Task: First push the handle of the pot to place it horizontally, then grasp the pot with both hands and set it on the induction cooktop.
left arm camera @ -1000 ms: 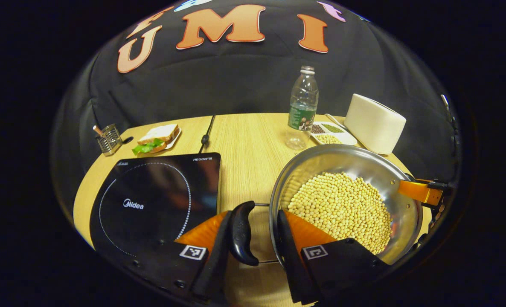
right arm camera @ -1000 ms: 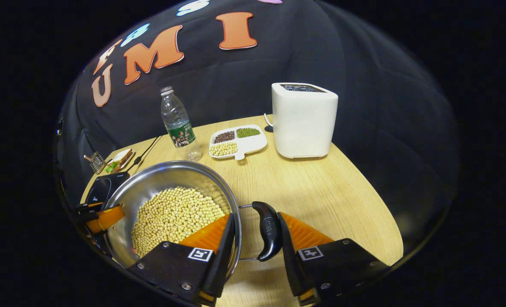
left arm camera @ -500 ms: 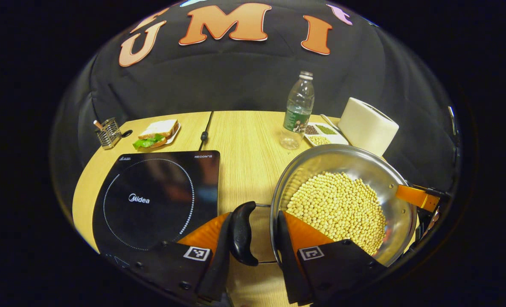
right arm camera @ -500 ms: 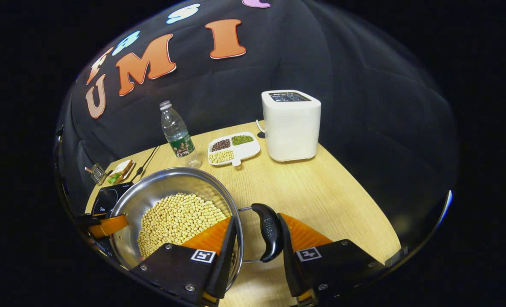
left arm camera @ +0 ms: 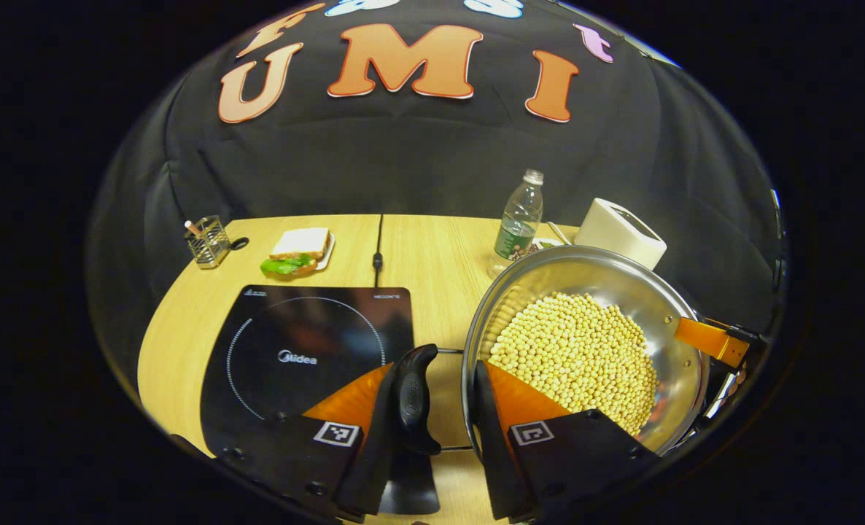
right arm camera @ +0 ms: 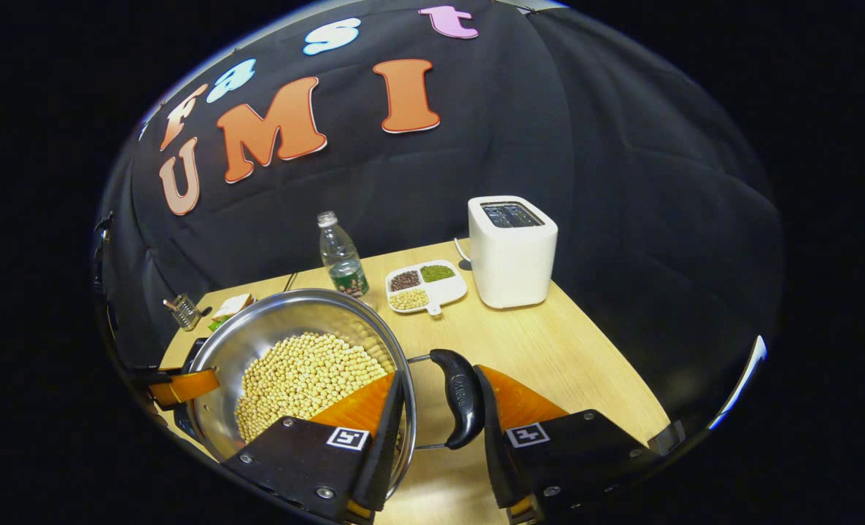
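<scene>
The steel pot [left arm camera: 666, 306], half full of pale beans [left arm camera: 575, 350], is held above the tabletop [left arm camera: 432, 248], just right of the black induction cooktop [left arm camera: 308, 350]. The left tongs [left arm camera: 432, 426] straddle its rim, one finger against the black handle [left arm camera: 412, 397]. The right tongs [right arm camera: 438, 423] likewise bracket the opposite handle [right arm camera: 460, 397]; whether either pair presses from both sides, I cannot tell.

The pot [left arm camera: 666, 292] is shiny polished metal with glossy black plastic handles [left arm camera: 412, 399]. The induction cooktop [left arm camera: 308, 343] is smooth glossy glass, and the table [right arm camera: 549, 343] is matt wood grain.
</scene>
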`<act>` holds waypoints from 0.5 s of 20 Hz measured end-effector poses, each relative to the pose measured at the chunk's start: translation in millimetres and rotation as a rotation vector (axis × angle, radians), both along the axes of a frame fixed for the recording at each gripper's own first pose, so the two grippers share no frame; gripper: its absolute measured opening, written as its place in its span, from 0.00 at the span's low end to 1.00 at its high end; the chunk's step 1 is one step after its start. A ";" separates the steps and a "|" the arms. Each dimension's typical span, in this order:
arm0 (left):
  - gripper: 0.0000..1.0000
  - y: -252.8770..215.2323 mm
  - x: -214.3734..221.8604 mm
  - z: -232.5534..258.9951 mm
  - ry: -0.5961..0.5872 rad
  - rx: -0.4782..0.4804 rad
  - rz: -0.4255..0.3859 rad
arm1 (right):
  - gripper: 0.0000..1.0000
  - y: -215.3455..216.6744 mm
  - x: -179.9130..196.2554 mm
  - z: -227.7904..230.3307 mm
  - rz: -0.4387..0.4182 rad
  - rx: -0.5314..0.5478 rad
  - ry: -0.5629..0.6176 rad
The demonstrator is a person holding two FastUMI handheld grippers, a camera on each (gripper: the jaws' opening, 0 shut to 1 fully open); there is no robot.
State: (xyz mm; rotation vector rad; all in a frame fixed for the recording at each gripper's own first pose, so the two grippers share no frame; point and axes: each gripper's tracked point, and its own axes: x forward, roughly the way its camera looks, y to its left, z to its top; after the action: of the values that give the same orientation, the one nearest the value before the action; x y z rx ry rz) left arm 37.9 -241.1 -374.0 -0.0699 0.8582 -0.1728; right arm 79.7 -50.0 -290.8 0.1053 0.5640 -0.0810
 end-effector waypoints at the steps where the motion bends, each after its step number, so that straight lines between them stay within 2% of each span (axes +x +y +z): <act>1: 0.59 11.0 0.4 5.7 -0.005 0.000 0.008 | 0.54 10.3 -0.9 4.4 0.009 -0.001 -0.003; 4: 0.61 44.6 2.0 21.9 -0.012 0.009 0.032 | 0.54 43.9 -1.2 18.3 0.038 -0.009 -0.021; 7: 0.59 80.9 7.1 35.9 -0.032 0.019 0.060 | 0.54 82.1 3.1 26.8 0.066 0.000 -0.022; 8: 0.63 94.3 6.4 39.0 -0.036 0.020 0.072 | 0.54 94.1 2.9 29.6 0.077 0.001 -0.026; 10: 0.61 120.4 6.7 39.7 -0.038 0.024 0.094 | 0.54 117.8 5.5 32.6 0.097 0.002 -0.031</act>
State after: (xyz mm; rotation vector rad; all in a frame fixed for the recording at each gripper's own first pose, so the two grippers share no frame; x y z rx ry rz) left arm 44.6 -120.7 -334.3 -0.0837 0.8172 -0.0758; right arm 85.2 67.8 -258.2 0.0810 0.5372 0.0151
